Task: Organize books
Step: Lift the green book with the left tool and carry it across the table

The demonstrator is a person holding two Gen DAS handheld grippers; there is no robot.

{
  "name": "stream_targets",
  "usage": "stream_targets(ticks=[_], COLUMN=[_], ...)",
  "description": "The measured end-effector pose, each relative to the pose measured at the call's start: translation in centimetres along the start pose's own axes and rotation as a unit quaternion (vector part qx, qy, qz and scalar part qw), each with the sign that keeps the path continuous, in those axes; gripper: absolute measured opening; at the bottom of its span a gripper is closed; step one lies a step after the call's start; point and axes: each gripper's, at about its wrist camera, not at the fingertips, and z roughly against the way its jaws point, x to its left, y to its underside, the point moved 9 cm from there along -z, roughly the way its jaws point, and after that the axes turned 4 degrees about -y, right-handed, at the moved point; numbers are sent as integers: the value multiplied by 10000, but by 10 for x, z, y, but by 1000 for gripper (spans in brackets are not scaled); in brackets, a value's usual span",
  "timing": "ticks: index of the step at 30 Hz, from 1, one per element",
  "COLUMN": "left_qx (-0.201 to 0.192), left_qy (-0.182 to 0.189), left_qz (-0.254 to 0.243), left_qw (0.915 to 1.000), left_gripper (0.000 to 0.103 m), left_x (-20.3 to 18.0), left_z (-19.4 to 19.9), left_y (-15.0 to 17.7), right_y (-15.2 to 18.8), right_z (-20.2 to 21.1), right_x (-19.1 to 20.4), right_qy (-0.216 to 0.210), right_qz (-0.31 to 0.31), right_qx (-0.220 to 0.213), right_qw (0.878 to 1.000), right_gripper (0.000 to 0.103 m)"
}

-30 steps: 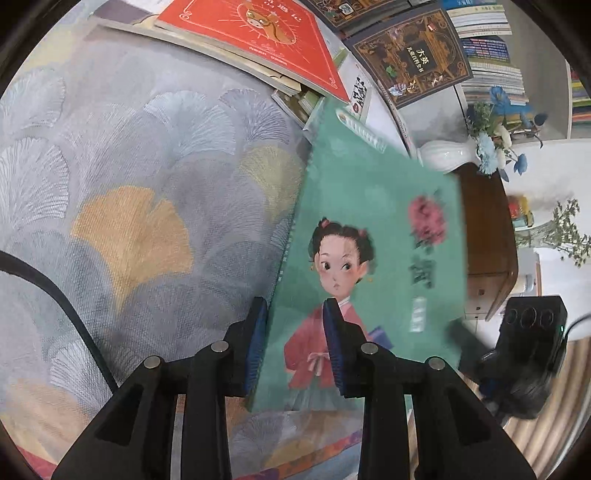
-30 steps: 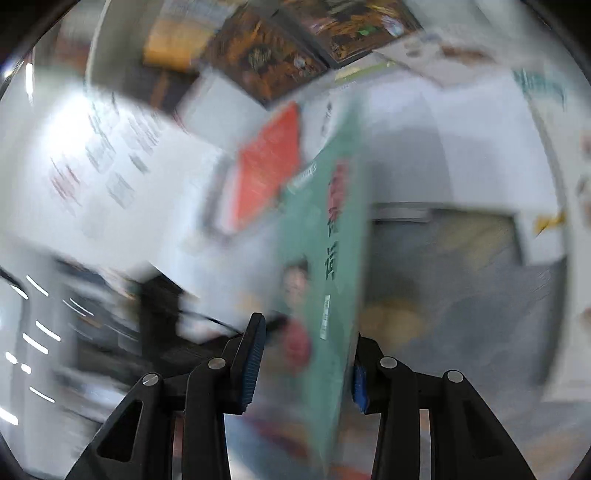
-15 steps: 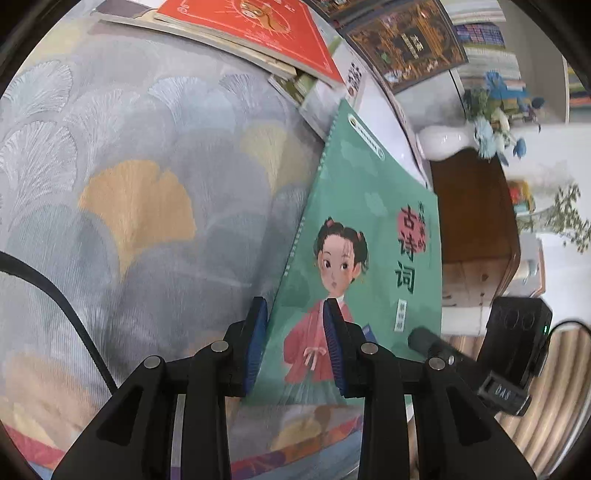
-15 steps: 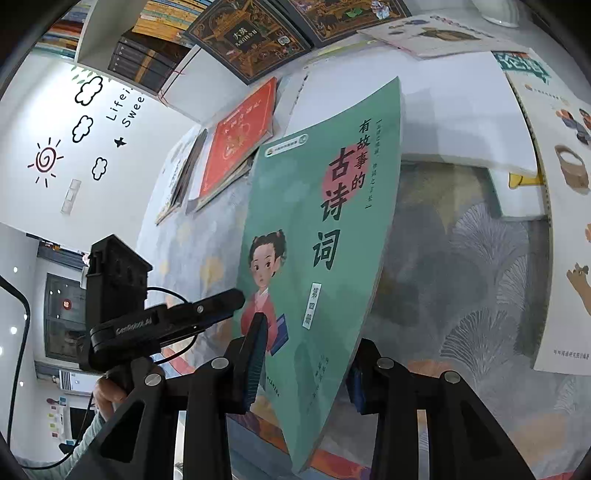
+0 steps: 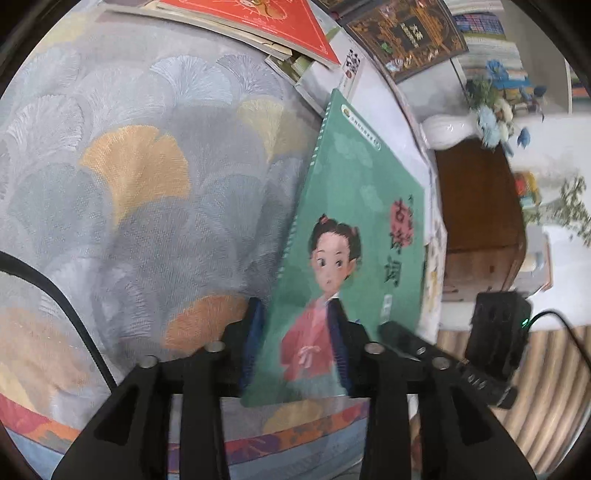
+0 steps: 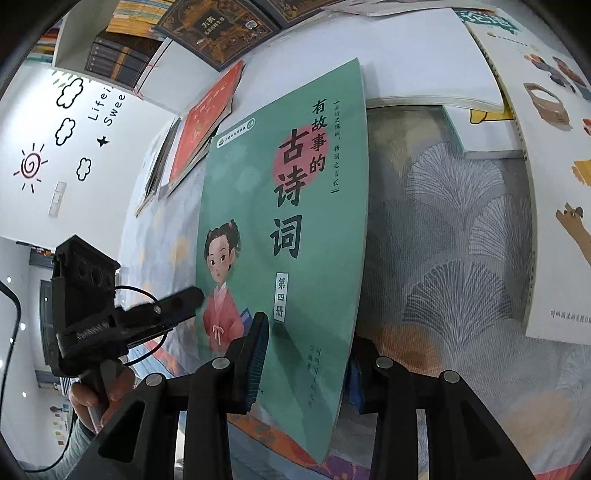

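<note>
A: What's the surface?
B: A bench under a grey ginkgo-leaf cloth [image 5: 147, 192]; white wall with cloud stickers [image 6: 68, 92] at upper left.

A: Anything around?
B: A red book [image 5: 266, 18] and dark books [image 6: 218, 29] at the top.

A: The task's thing?
B: A green book [image 6: 288, 206], centre frame, tilted up. The right tool [image 6: 308, 363] is clamped on its lower edge; the left tool [image 5: 295, 347] is opening, the book between its jaws.

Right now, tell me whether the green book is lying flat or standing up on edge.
On edge, tilted. The green book rises off the patterned cloth, closed, cover showing, between the fingers of both grippers.
</note>
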Motion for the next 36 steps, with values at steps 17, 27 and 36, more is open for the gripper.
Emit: stream_targets(ticks=[17, 27, 36], left_qx=[-140, -580, -861], left_qy=[660, -146, -353], left_qz=[44, -1129, -1893], left_qw=[9977, 9918, 9775], left_gripper=[7, 9, 11], left_x=[-28, -61, -68], left_z=[9, 42, 87], left_y=[23, 13, -6], right_y=[8, 8, 11], right_z=[17, 52, 69], right_x=[-23, 42, 105], right_qy=[-877, 394, 1029], right_qz=[-866, 988, 2077], right_qx=[-33, -505, -785], right_qw=[9924, 9930, 9696], right_gripper=[37, 37, 36])
